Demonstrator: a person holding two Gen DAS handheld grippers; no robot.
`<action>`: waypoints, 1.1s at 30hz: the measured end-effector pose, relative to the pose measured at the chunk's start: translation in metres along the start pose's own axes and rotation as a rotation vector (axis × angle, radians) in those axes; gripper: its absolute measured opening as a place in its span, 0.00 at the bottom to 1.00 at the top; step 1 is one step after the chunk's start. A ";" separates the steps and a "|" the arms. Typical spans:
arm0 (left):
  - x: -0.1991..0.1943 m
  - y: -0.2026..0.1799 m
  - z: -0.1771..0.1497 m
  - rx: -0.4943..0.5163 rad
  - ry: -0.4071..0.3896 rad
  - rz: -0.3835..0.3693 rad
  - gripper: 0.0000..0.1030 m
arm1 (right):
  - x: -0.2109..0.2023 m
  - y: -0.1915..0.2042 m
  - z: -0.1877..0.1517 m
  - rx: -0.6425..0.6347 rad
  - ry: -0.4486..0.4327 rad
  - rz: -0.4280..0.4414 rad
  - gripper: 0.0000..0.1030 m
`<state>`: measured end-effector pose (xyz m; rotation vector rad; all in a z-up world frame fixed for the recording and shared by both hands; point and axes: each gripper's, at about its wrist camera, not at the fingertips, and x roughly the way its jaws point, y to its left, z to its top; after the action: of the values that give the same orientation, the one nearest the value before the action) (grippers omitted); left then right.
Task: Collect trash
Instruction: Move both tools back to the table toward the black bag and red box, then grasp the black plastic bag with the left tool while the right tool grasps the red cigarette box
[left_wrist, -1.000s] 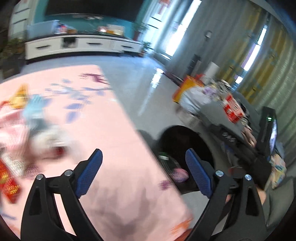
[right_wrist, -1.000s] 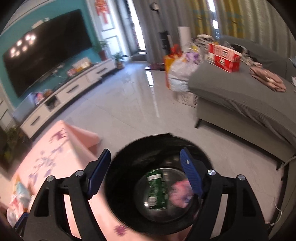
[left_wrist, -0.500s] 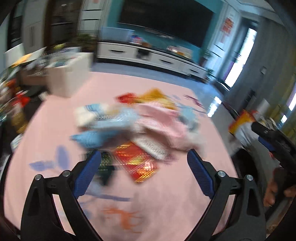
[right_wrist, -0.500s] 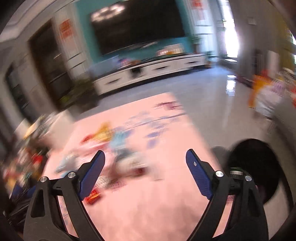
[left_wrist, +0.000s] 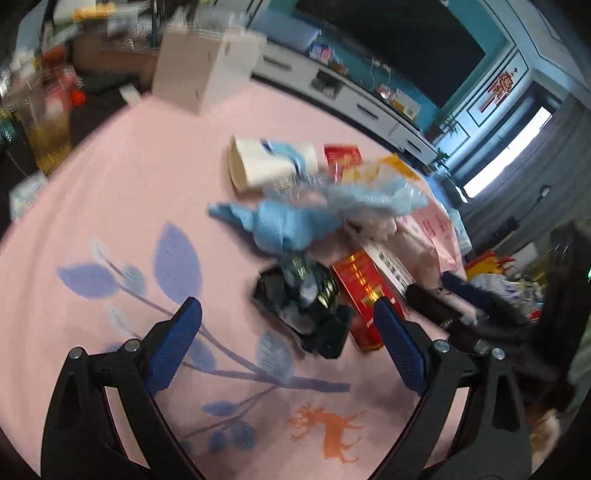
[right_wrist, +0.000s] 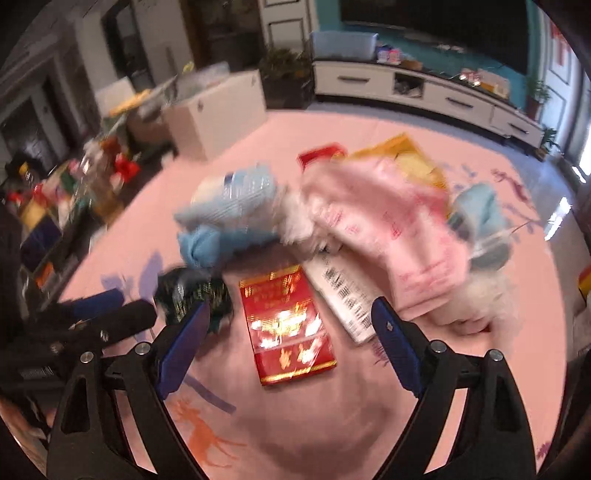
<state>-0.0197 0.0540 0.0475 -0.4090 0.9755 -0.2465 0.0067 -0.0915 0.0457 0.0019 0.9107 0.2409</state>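
left gripper (left_wrist: 288, 334) — jaws spread, empty | right gripper (right_wrist: 291, 334) — spread over red packet (right_wrist: 286, 325) | rug (left_wrist: 129, 192)

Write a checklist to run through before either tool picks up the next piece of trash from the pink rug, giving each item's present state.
1. Left tool open and empty: ok.
2. Right tool open and empty: ok.
3. Dark wrapper lies between the left tool's fingers: ok.
4. Red packet lies flat, uncovered, ahead of the right tool: ok.
5. Tools apart from each other: not ok, they sit close together.
6. Picture sharp enough to judge height above the rug: cannot tell.
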 end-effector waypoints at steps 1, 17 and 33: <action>0.004 0.001 -0.001 -0.012 0.012 -0.008 0.91 | 0.004 -0.004 -0.006 0.009 0.001 0.017 0.85; 0.046 -0.004 0.000 -0.051 0.018 -0.032 0.53 | 0.033 -0.016 -0.028 0.003 0.052 0.012 0.85; -0.015 -0.005 -0.007 -0.042 -0.100 0.048 0.51 | 0.052 0.011 -0.028 -0.097 0.036 -0.077 0.77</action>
<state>-0.0338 0.0538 0.0568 -0.4316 0.8928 -0.1611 0.0135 -0.0728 -0.0110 -0.1270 0.9322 0.2134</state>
